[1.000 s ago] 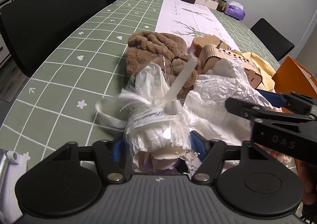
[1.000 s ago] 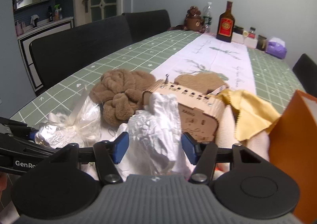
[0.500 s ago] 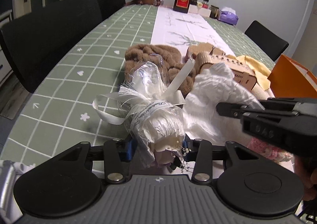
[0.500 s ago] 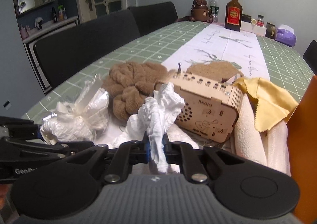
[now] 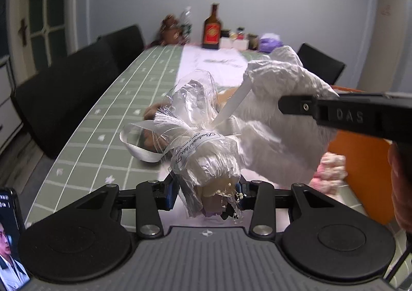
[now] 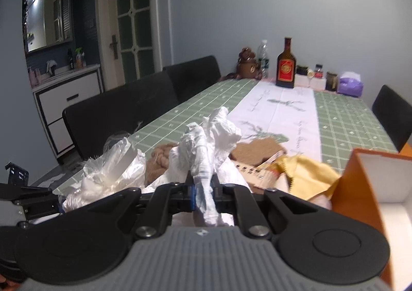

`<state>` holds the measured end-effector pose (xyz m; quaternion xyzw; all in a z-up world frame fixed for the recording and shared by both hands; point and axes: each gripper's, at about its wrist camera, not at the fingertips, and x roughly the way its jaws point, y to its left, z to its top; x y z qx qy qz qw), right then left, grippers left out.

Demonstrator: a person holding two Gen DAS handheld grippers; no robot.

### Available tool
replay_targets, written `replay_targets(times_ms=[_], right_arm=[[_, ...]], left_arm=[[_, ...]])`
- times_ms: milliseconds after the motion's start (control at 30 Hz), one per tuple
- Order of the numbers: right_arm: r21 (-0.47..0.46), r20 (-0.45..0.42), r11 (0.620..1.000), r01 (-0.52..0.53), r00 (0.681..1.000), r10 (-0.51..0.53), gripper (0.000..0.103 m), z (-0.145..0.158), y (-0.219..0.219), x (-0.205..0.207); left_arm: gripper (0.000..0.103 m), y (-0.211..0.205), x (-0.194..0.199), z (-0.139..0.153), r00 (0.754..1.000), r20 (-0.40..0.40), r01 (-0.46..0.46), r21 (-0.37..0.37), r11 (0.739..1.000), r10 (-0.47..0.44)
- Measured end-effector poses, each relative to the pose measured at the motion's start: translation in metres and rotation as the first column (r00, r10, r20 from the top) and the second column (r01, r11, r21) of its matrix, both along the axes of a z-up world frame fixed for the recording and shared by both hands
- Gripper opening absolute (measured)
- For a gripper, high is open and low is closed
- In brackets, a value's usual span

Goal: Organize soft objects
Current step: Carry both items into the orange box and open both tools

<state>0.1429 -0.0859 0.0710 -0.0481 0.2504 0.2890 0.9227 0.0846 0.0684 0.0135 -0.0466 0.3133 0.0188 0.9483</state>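
Observation:
My left gripper is shut on a cellophane-wrapped white bundle tied with a white ribbon, held clear above the green checked table. My right gripper is shut on a crumpled white cloth, also lifted; that cloth hangs to the right in the left wrist view under the right gripper's black arm. The wrapped bundle shows at lower left of the right wrist view. A brown plush towel, a yellow cloth and a pink knitted item lie below.
An orange box with a white inside stands at the right. A wooden radio-shaped box lies among the cloths. Bottles and jars stand at the table's far end. Black chairs line the left side. A phone sits at lower left.
Both grippers closed on their loads and rose: the left one lifted the wrapped bundle off the table, the right one pinched and raised the white cloth. Both views tilted upward.

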Motion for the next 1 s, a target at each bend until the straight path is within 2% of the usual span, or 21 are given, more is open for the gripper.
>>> replay_targets(times_ms=[167, 233, 333, 533, 633, 700, 800, 900, 1000], right_arm=[[0.014, 0.076, 0.997, 0.07, 0.995, -0.071, 0.008, 0.03, -0.033, -0.02], [0.017, 0.106, 0.994, 0.106, 0.989, -0.107, 0.008, 0.042, -0.049, -0.026], [0.011, 0.155, 0.984, 0.175, 0.972, -0.175, 0.008, 0.059, -0.074, -0.035], [-0.008, 0.195, 0.944, 0.33, 0.926, -0.322, 0.008, 0.078, -0.132, -0.042], [-0.008, 0.155, 0.911, 0.412, 0.901, -0.405, 0.008, 0.077, -0.167, -0.039], [-0.004, 0.109, 0.887, 0.462, 0.882, -0.458, 0.008, 0.07, -0.191, -0.034], [-0.005, 0.025, 0.861, 0.509, 0.86, -0.509, 0.008, 0.055, -0.22, -0.025], [-0.031, -0.07, 0.86, 0.51, 0.857, -0.511, 0.008, 0.036, -0.238, -0.012], [-0.072, -0.16, 0.868, 0.491, 0.854, -0.496, 0.008, 0.02, -0.248, 0.002]], left_arm=[[0.047, -0.032, -0.008, 0.024, 0.994, 0.079, 0.079, 0.02, 0.997, -0.08], [0.047, -0.049, -0.01, 0.035, 0.985, 0.11, 0.126, 0.042, 0.991, -0.13], [0.047, -0.072, -0.009, 0.052, 0.968, 0.147, 0.204, 0.026, 0.979, -0.206], [0.047, -0.124, 0.005, 0.076, 0.914, 0.179, 0.373, -0.008, 0.928, -0.365], [0.047, -0.153, 0.021, 0.08, 0.882, 0.169, 0.451, -0.035, 0.892, -0.439], [0.047, -0.174, 0.032, 0.08, 0.863, 0.146, 0.495, -0.044, 0.868, -0.484], [0.047, -0.202, 0.056, 0.068, 0.836, 0.072, 0.549, -0.083, 0.832, -0.545], [0.047, -0.226, 0.087, 0.049, 0.809, -0.05, 0.579, -0.108, 0.808, -0.586], [0.047, -0.239, 0.116, 0.027, 0.755, -0.199, 0.606, -0.151, 0.781, -0.625]])
